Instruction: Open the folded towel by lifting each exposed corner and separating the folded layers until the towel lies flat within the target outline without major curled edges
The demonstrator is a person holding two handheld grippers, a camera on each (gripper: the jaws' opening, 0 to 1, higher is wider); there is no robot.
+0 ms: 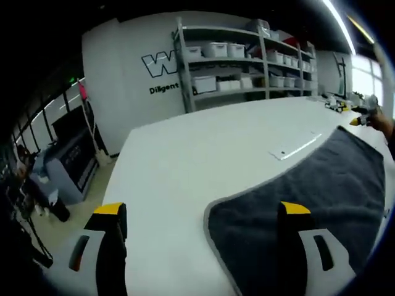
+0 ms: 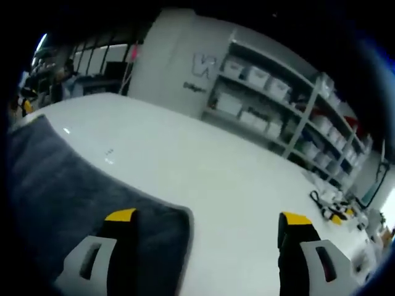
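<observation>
A dark grey towel point(image 1: 321, 185) with a lighter hem lies spread on the white table point(image 1: 203, 154). In the left gripper view its rounded near-left corner sits between my jaws; my left gripper point(image 1: 200, 213) is open, its right jaw over the cloth and its left jaw over bare table. In the right gripper view the towel point(image 2: 68, 197) covers the lower left and ends in a rounded corner. My right gripper point(image 2: 207, 217) is open, left jaw over that corner, right jaw over bare table. The other gripper point(image 1: 364, 117) shows small at the towel's far end.
A thin marked outline point(image 1: 296, 147) runs on the table beyond the towel. Small black and yellow items point(image 2: 333, 206) lie at the table's far right. Shelves with white bins point(image 1: 247, 61) stand against the back wall. The floor drops off beyond the table's left edge point(image 1: 120, 160).
</observation>
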